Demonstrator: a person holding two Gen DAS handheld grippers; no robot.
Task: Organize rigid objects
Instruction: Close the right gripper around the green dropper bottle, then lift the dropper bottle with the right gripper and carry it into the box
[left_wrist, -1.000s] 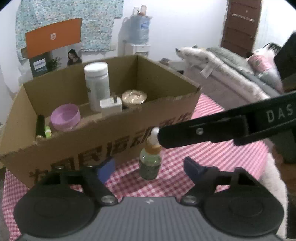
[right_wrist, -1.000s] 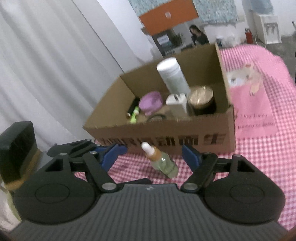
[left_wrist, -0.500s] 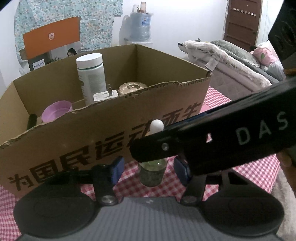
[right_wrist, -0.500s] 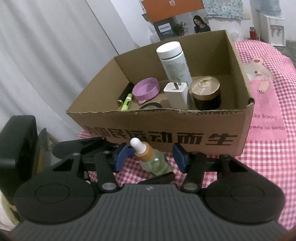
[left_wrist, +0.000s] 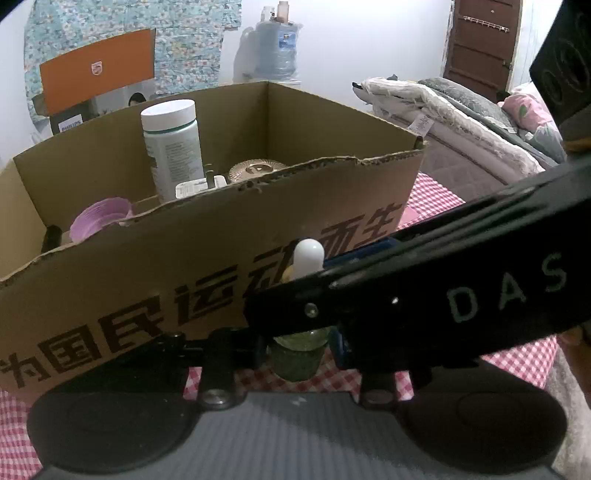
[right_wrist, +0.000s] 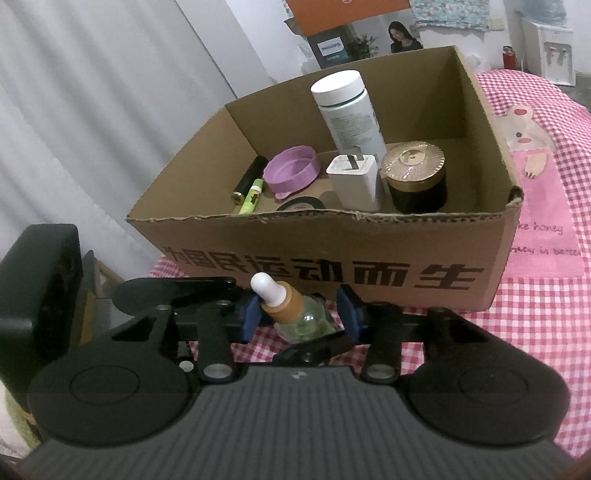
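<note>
A small glass dropper bottle (right_wrist: 303, 325) with an amber collar and a white bulb stands on the checked cloth, just before the cardboard box (right_wrist: 332, 251). My left gripper (left_wrist: 298, 345) is shut on the bottle's (left_wrist: 297, 360) glass body. My right gripper (right_wrist: 299, 314) sits around the collar from the other side, its jaws closing. Its left pad is at the collar and its right pad stands a little off it. A finger of the right gripper (left_wrist: 406, 302) crosses the left wrist view and hides the bottle's neck.
The box (left_wrist: 221, 258) holds a tall white canister (right_wrist: 347, 107), a purple lid (right_wrist: 293, 171), a white charger (right_wrist: 354, 181), a dark jar with a gold lid (right_wrist: 413, 173), two slim tubes and a tape roll. Pink checked tablecloth (right_wrist: 535, 295) extends right; a bed (left_wrist: 461, 122) lies beyond.
Both grippers came down and in around the dropper bottle. Both sets of jaws narrowed, and the left one closed on the glass body.
</note>
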